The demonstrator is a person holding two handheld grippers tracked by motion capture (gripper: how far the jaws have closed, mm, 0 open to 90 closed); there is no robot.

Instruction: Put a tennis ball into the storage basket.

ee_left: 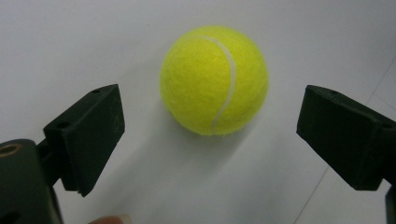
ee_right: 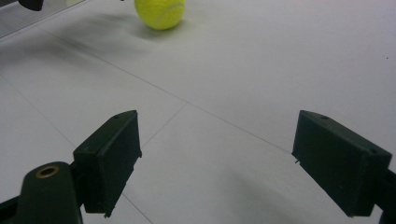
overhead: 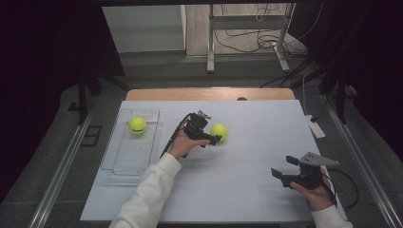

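Left gripper: we've got the left gripper (overhead: 215, 138) out near the middle of the table (overhead: 247, 190), pointing at a tennis ball (overhead: 219, 131). Its jaws are spread wide, with nothing pinched between them.

Ball we're after: in the left gripper view the tennis ball (ee_left: 214, 80) sits on the white tabletop just past the jaw tips, roughly centred between them but still ahead of the pads (a bit nearer the left jaw than the right one, if we're being picky). No contact that we can see. The white seam curves down its right side.

Left hand: wrapped around the gripper body, white sleeve (overhead: 149, 190) coming in from the bottom of the high view.

Right gripper: the right gripper (overhead: 277, 174) sits at the near right of the table, well apart from the ball. Jaws spread here too, with just bare tabletop between them. Its own view catches that same ball (ee_right: 160, 12) far off at the top edge.

Tray: a clear tray (overhead: 123, 164) lies on the left side of the table, with a second tennis ball (overhead: 137, 125) inside it near the far end.

Table: white top with thin seam lines across it.
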